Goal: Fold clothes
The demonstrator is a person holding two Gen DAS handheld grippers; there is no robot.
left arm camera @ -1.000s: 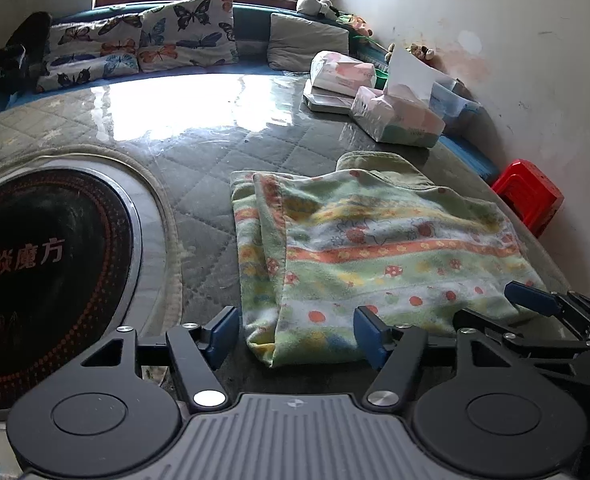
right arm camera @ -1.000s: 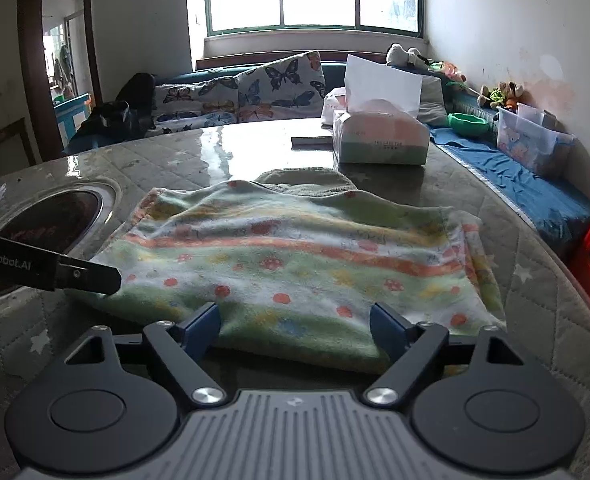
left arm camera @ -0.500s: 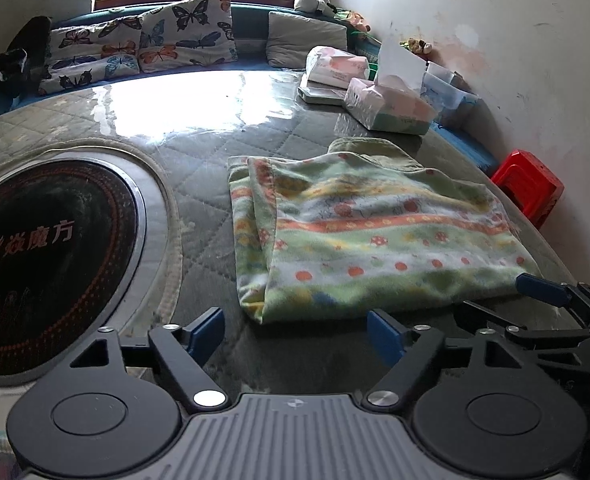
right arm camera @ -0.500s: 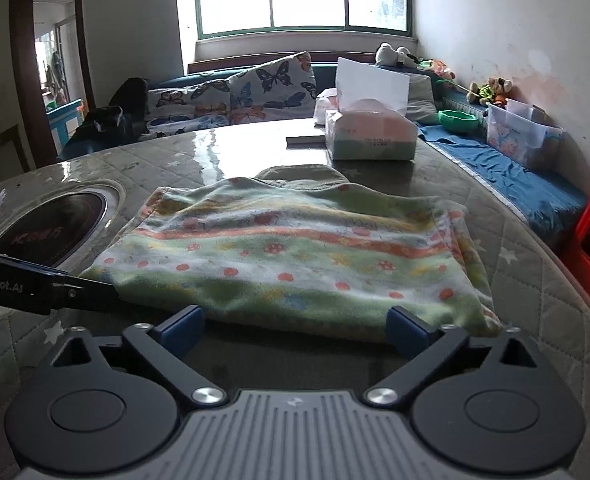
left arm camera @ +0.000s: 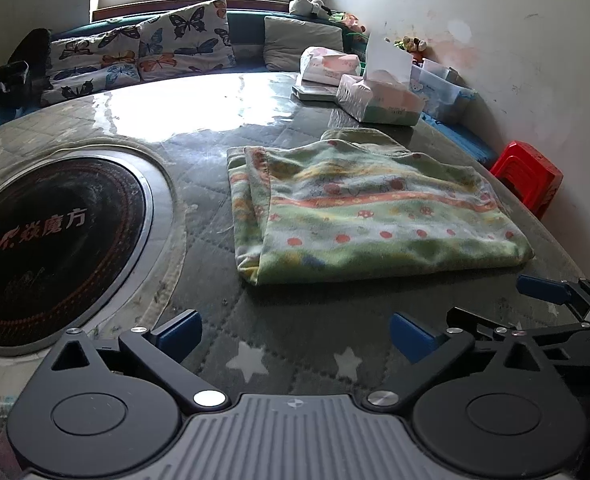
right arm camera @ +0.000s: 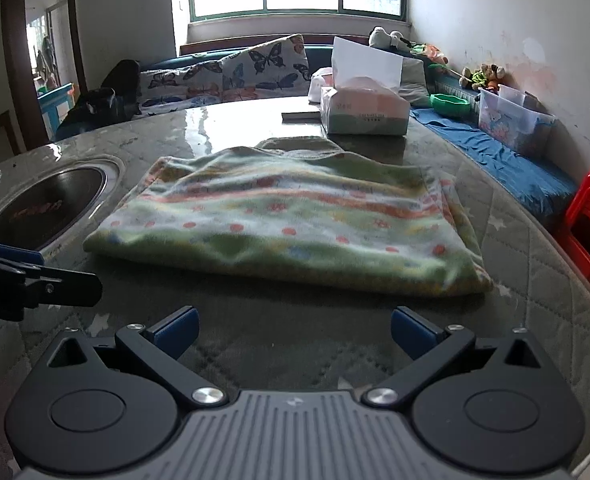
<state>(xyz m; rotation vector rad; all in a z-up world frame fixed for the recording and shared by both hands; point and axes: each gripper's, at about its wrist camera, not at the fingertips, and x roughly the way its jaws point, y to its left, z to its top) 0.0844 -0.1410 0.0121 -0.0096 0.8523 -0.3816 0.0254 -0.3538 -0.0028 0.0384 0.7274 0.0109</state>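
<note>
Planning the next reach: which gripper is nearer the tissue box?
Right, though only slightly. The right gripper faces the tissue box nearly straight across the folded garment. The left gripper sits farther left, so the box lies diagonally off to its right.

Both wrist views sit low at the near edge of the counter (left arm camera: 303,344), facing the far window. The left one stands leftward, angled right; the right one looks straight. They share the folded cloth (left arm camera: 367,216) (right arm camera: 295,216) and tissue box (left arm camera: 379,98) (right arm camera: 365,114).
</note>
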